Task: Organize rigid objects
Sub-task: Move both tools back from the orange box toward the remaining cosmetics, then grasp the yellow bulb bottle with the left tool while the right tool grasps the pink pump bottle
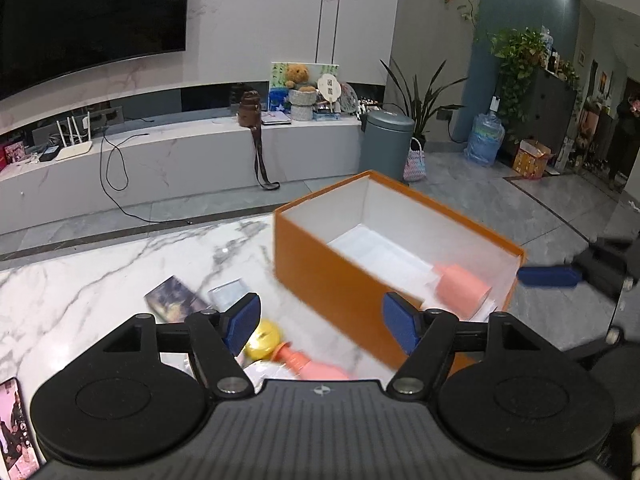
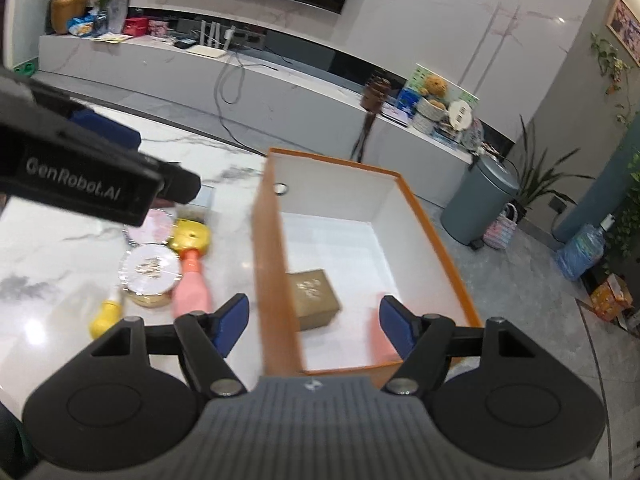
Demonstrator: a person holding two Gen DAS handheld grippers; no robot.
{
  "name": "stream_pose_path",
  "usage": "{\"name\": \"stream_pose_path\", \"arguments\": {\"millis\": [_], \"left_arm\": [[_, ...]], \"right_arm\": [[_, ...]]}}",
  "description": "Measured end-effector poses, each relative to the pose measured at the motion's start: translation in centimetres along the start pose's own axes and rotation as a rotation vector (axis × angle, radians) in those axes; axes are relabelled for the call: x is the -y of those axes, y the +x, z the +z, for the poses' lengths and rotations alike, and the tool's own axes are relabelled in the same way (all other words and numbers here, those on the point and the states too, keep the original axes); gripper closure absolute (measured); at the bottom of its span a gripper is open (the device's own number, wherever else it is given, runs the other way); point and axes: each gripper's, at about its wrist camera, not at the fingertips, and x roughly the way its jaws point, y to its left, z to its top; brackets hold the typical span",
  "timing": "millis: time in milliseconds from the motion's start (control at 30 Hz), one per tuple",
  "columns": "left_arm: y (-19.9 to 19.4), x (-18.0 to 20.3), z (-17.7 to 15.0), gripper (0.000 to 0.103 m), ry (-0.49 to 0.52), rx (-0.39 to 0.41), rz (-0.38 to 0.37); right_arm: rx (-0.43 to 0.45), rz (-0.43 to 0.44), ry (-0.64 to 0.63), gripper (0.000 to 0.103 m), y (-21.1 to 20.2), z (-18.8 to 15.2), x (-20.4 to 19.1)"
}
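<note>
An orange box with a white inside stands on the marble table. In it lie a pink cylinder and a gold box. My left gripper is open and empty, hovering over the box's near left wall. Below it on the table lie a pink bottle and a yellow object. My right gripper is open and empty, straddling the orange box's left wall. Left of that wall lie the pink bottle, a yellow toy, a round tin and a small yellow bottle.
A dark booklet and a clear packet lie on the table past my left fingers. A phone rests at the table's near left. Beyond the table stand a low TV bench and a grey bin.
</note>
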Motion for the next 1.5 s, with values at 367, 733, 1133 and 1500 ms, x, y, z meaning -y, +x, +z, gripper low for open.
{"name": "stream_pose_path", "arguments": {"millis": [367,733,1133,1500], "left_arm": [[0.2,-5.2,-8.0,0.02,0.056,-0.024,0.066],[0.8,-6.2,-12.4,0.017,0.081,-0.036,0.01],[2.9,-3.6,-14.6,0.015,0.089,-0.099,-0.08],[4.3,-2.8,-15.3,0.024,0.052,-0.101,-0.044]], "right_arm": [[0.008,0.072,-0.052,0.03,3.5,-0.5,-6.6],[0.004,0.08,0.059,0.03,9.3,-1.9,-8.7],[-0.038,0.137,0.085,0.03,12.7,-3.7,-9.1],[-0.047,0.135,0.088,0.03,14.1,-3.4,-9.3]]}}
